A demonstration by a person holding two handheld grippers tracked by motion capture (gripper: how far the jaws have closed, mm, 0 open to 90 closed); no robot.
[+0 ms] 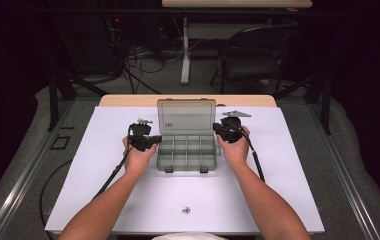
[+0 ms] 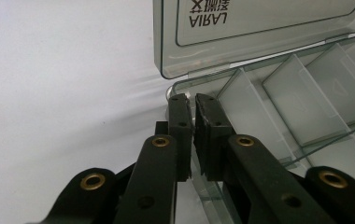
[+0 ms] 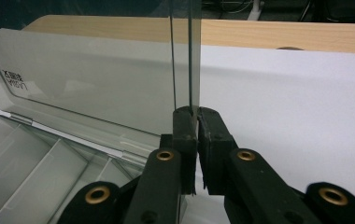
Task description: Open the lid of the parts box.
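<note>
the left gripper (image 2: 193,105) is pinched tight on the left wall of the clear grey plastic box (image 2: 306,107), near the back corner, with one black jaw outside the wall and one inside. the right gripper (image 3: 197,114) is pinched tight too, on the thin right edge of the box, right at the back corner where the lid (image 3: 96,88) stands up (the lid edge runs straight up from between the jaws). in the high view the left gripper (image 1: 154,141) sits at the left side of the box (image 1: 186,150) and the right gripper (image 1: 218,129) sits at its right side, each held in one hand, with both forearms coming in from the bottom. the box is open, its lid (image 1: 186,116) standing up at the back, and it has many little compartments inside. it rests on a white sheet (image 1: 103,190) in the middle of the table, toward the far side. some small metal bits (image 1: 187,210) lie on the white sheet near the person, well apart from the box. a black cable (image 1: 109,176) trails from the left gripper. a dark folding chair (image 1: 255,55) stands on the floor behind the table.
</note>
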